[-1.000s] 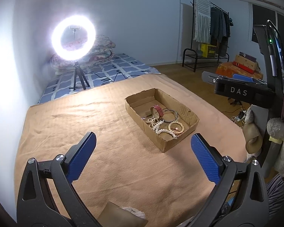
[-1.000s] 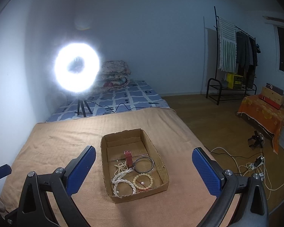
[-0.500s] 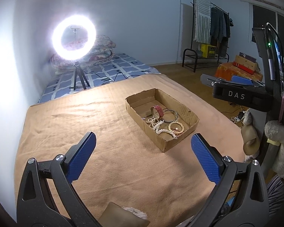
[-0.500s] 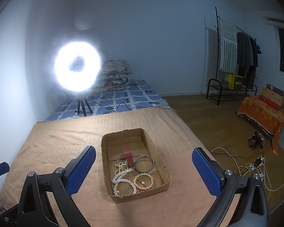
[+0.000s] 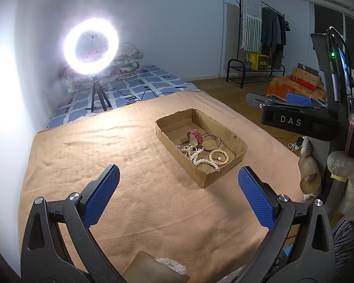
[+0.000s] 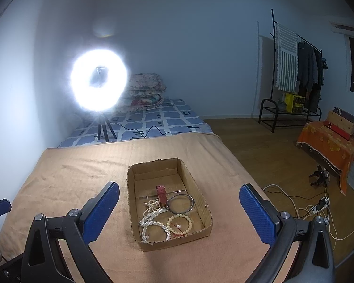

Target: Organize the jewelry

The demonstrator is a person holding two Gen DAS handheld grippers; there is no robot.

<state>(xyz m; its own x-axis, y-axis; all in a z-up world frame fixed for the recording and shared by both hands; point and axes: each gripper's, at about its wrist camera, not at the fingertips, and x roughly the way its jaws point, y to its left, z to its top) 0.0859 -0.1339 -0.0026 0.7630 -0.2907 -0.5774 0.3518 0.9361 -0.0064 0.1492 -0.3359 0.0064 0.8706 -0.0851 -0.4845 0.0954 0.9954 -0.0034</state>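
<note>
A shallow cardboard box [image 5: 234,141] [image 6: 201,195] sits on the tan blanket. Inside lie a red watch [image 5: 195,136] [image 6: 161,193], a dark bangle [image 5: 212,142] [image 6: 180,203], a cream bead bracelet [image 5: 218,156] [image 6: 179,222] and a tangled pearl necklace [image 5: 193,153] [image 6: 152,217]. My left gripper [image 5: 178,194] is open and empty, above the blanket in front of the box. My right gripper [image 6: 179,208] is open and empty, hovering over the box's near end; its body also shows in the left wrist view [image 5: 292,115], to the right of the box.
The tan blanket [image 5: 106,146] [image 6: 70,172] covers the bed. A bright ring light on a tripod [image 5: 91,47] [image 6: 99,80] stands behind it, by folded quilts. A clothes rack [image 6: 295,70], an orange-covered stand [image 6: 328,139] and floor cables [image 6: 313,207] are to the right.
The right gripper has drifted slightly right and down in the left wrist view. The box and jewelry have not moved; both grippers stay open.
</note>
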